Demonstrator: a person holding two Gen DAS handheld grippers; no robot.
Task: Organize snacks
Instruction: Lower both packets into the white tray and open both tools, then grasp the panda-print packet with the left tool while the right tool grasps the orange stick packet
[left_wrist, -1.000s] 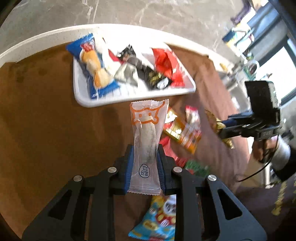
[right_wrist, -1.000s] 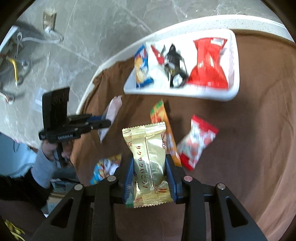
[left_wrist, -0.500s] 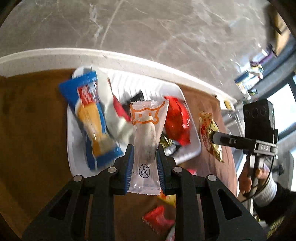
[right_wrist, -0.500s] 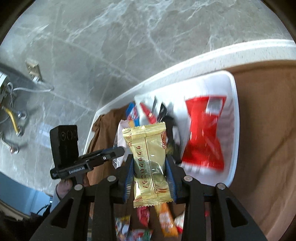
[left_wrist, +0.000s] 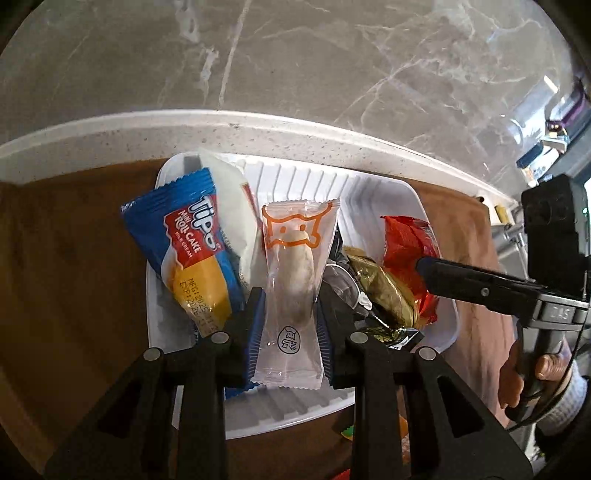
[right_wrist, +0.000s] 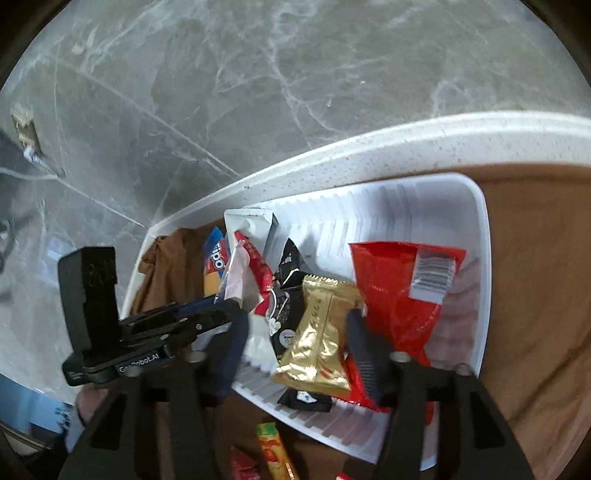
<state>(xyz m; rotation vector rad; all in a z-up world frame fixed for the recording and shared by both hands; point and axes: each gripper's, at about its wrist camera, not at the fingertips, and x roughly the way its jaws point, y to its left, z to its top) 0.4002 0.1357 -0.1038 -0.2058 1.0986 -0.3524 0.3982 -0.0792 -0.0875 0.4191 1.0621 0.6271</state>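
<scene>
Meanwhile, over the white ribbed tray (left_wrist: 373, 192), the left gripper (left_wrist: 290, 325) clenches a clear packet with an orange cat face (left_wrist: 295, 280), held upright above the blue Tipo roll cake (left_wrist: 188, 254). Right of it, the right gripper (right_wrist: 295, 343) stands released, jaws wide, around a gold packet (right_wrist: 321, 339) that apparently rests on the tray's pile beside a red bag (right_wrist: 399, 295).
</scene>
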